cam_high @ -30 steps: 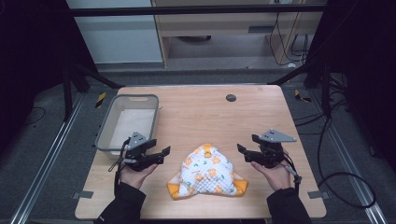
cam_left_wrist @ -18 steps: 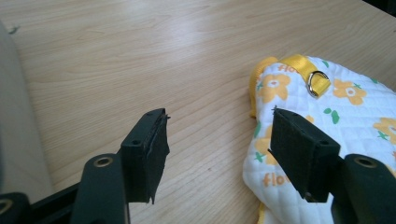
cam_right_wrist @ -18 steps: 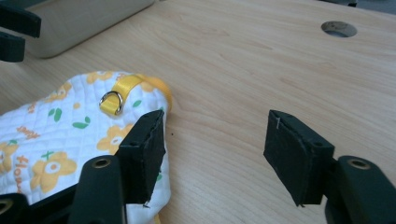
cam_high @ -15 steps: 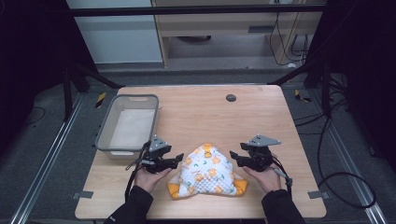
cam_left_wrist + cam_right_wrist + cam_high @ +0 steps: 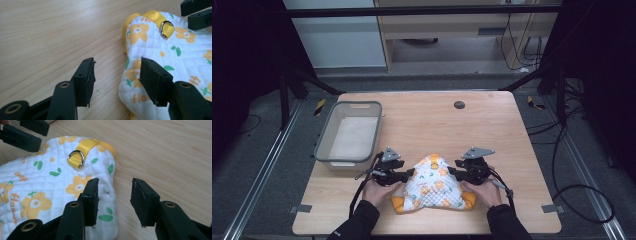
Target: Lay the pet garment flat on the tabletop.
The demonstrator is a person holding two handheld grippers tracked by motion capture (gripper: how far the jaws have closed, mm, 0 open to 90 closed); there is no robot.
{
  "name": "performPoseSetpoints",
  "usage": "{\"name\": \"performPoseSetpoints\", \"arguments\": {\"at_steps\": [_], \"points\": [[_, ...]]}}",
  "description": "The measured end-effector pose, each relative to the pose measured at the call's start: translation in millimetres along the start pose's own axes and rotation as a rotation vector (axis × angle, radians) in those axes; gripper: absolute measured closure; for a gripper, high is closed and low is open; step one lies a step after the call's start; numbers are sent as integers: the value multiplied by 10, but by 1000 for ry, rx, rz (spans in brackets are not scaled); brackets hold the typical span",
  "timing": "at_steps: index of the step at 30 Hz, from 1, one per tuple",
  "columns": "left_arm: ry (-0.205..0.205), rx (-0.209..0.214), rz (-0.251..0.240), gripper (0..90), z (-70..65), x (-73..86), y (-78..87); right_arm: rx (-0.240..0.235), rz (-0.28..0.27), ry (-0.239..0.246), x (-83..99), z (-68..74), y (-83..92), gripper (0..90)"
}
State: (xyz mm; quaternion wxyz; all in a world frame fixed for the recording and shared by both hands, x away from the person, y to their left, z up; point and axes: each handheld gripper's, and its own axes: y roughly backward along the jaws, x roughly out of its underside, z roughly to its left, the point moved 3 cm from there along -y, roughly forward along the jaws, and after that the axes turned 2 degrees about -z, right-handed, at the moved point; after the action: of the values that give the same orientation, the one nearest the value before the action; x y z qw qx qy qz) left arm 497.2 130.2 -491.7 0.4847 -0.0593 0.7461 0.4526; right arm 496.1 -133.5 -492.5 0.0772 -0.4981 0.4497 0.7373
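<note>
Since it is quilted cloth, the flowered garment (image 5: 433, 187) at six o'clock on the tabletop (image 5: 492, 125) should be light, floppy and hard to damage. Left gripper (image 5: 404, 175) and right gripper (image 5: 454, 174), jaws half open and just closing, straddle its side edges ungripped; pinch there, since farther up the metal ring (image 5: 76, 157) is likely slippery.

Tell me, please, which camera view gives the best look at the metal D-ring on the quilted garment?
The right gripper view: the D-ring lies near and unobstructed on its yellow strap, loop clearly outlined. The left gripper view shows it farther off, near the picture's top. In the high view the garment shows whole, but the ring is too small to tell.
</note>
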Motion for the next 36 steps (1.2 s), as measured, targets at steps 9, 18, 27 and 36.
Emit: {"name": "performPoseSetpoints", "arguments": {"at_steps": [9,18,27,36], "points": [[-8,43,39,573,-40,76,-124,-41,39,-1,40,44,-49,680],[-7,58,64,778,-92,108,-171,-52,85,12,78,92,-109,813],[-45,44,52,878,-141,77,-113,-44,81,15,57,109,-60,890],[-76,56,-76,881,-262,-122,221,-54,-32,37,-74,199,238,894]]}}
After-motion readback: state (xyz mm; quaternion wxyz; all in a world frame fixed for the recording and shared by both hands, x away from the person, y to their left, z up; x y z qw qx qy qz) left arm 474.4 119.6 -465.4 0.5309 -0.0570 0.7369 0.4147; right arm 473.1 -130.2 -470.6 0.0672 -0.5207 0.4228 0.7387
